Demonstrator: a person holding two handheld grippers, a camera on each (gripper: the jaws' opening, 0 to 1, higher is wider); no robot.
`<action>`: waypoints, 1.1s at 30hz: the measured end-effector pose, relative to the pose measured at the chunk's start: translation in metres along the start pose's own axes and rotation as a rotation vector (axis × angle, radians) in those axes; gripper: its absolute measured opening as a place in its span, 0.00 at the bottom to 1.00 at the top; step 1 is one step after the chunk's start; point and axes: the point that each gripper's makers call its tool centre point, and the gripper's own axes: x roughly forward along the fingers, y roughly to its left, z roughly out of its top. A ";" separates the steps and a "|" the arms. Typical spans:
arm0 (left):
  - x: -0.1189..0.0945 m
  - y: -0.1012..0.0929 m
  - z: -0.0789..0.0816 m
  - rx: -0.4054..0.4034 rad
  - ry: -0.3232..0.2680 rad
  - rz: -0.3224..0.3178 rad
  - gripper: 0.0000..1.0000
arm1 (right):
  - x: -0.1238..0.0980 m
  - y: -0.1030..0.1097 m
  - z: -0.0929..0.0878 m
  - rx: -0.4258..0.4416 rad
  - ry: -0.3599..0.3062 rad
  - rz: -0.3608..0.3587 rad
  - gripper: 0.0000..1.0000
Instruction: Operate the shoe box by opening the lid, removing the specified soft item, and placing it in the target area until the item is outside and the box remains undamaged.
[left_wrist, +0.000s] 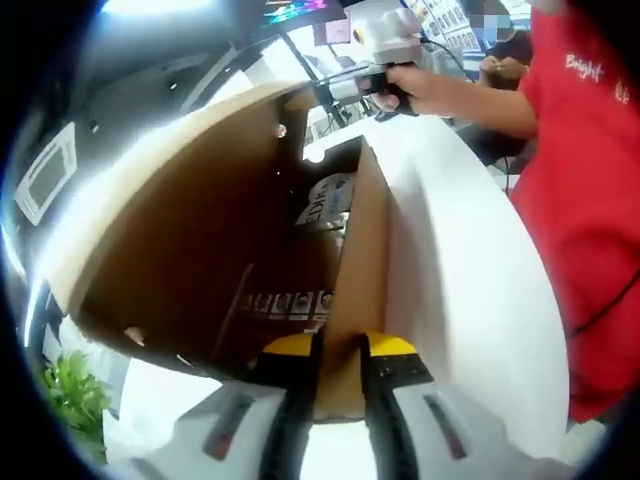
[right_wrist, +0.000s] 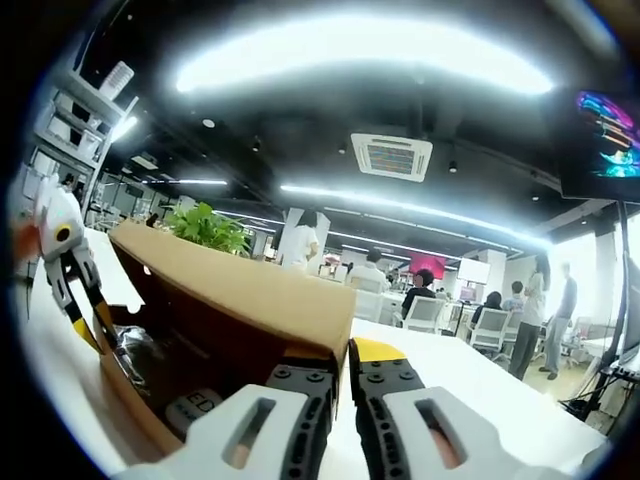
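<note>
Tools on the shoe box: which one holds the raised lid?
The right tool, shut on the brown cardboard lid at its edge; the left tool clamps the box's upright wall instead.

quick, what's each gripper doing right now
left gripper: shut on the shoe box wall.
right gripper: shut on the lid edge of the box.

The box (left_wrist: 200, 230) is matt brown cardboard inside, smooth white outside. My left gripper (left_wrist: 340, 350) has white hard plastic jaws tipped in yellow, as does my right gripper (right_wrist: 345, 360). A red cloth sleeve (left_wrist: 590, 200) hangs at three o'clock.
</note>
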 end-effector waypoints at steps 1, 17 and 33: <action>0.000 0.001 0.000 0.004 -0.004 -0.008 0.15 | 0.001 0.000 0.000 0.011 0.006 0.007 0.03; 0.001 0.002 0.004 -0.096 -0.050 -0.078 0.12 | 0.006 0.003 -0.001 0.018 0.032 0.043 0.03; -0.001 -0.003 0.005 -0.076 -0.052 -0.142 0.09 | 0.006 -0.001 0.003 0.035 -0.015 -0.017 0.02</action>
